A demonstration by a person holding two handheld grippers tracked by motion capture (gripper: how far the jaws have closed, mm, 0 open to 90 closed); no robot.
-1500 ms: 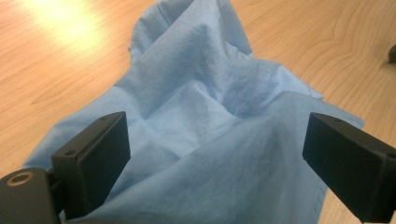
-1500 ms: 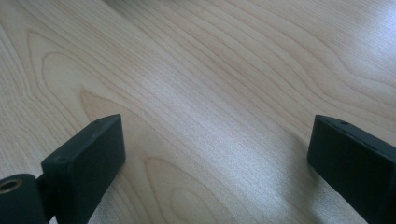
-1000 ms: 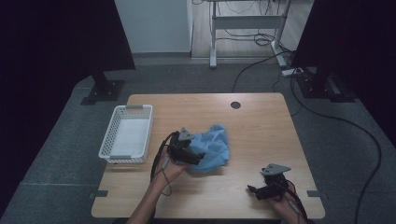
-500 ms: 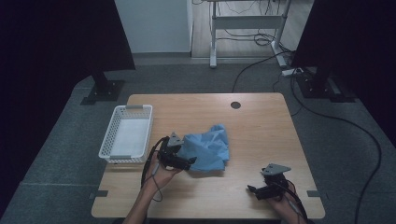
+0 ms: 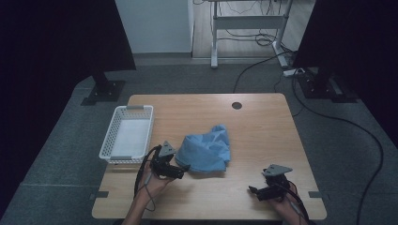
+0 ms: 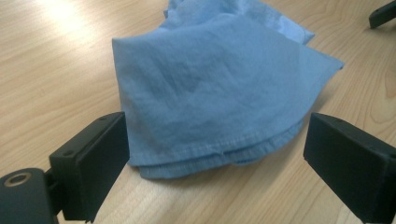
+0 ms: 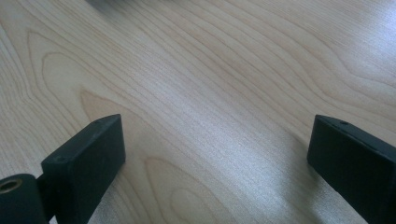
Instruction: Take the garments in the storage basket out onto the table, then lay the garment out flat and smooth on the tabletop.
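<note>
A crumpled light blue cloth lies folded near the middle of the wooden table. My left gripper sits at the cloth's near left corner, jaws open and level with the tabletop. In the left gripper view the cloth lies just ahead, its hemmed edge between the two wide-apart jaws of the left gripper, which grip nothing. My right gripper rests near the table's front right, open. In the right gripper view the right gripper has bare wood between its jaws.
A white mesh basket stands empty at the table's left edge, just beyond my left hand. A dark cable hole sits near the far edge. The tip of the right gripper shows at the left gripper view's top right corner.
My left gripper has slid left and toward me, off the top of the cloth to its near left corner, and the cloth has shifted slightly left. The right gripper has stayed put.
</note>
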